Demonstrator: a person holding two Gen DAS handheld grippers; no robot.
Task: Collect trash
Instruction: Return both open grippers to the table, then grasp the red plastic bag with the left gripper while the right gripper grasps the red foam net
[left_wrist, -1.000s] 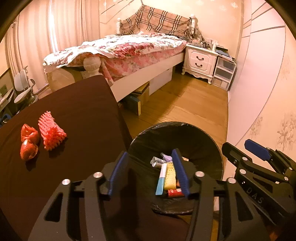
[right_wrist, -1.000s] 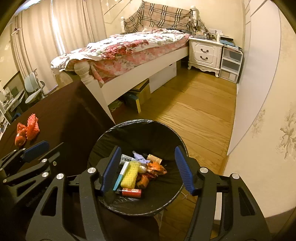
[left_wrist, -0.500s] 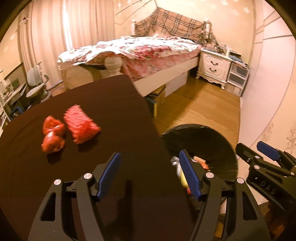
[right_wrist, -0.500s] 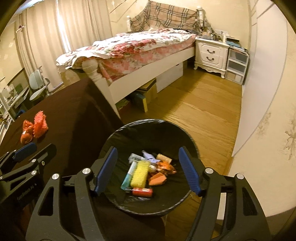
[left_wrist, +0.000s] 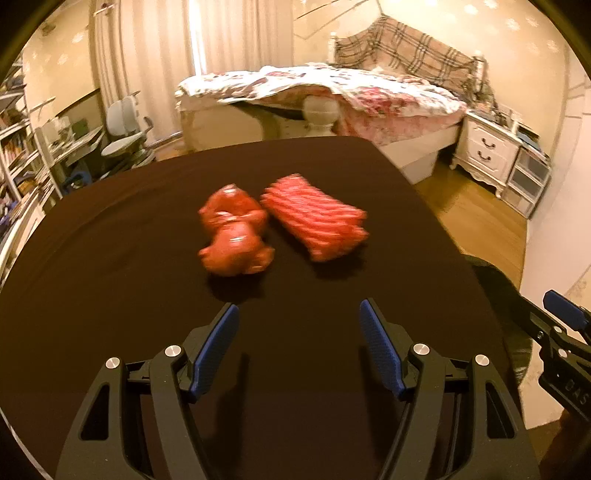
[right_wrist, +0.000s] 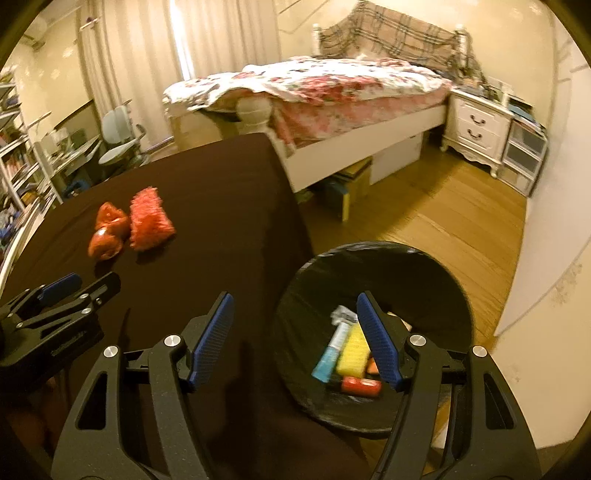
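On the dark brown table (left_wrist: 110, 280) lie a crumpled red wrapper (left_wrist: 234, 232) and a ribbed red foam net (left_wrist: 317, 218), side by side. My left gripper (left_wrist: 299, 314) is open and empty, short of both and pointed at them. Its fingers (right_wrist: 61, 286) show at the left of the right wrist view. There the wrapper (right_wrist: 105, 234) and the net (right_wrist: 149, 219) lie far to the left. My right gripper (right_wrist: 293, 302) is open and empty, straddling the table edge and the black-lined bin (right_wrist: 417, 266), which holds several pieces of trash (right_wrist: 349, 352). The right gripper's finger (left_wrist: 565, 314) shows in the left wrist view.
The bin rim (left_wrist: 495, 280) sits just off the table's right edge. A bed (right_wrist: 332, 96) with a floral quilt stands behind, a white nightstand (right_wrist: 476, 129) to its right. Boxes (right_wrist: 351, 188) lie under the bed. A desk chair (left_wrist: 122, 129) and shelves are at the left.
Both grippers swung left from over the bin toward the table. The red items moved from the left edge to the centre of the left wrist view. Both pairs of jaws widened.
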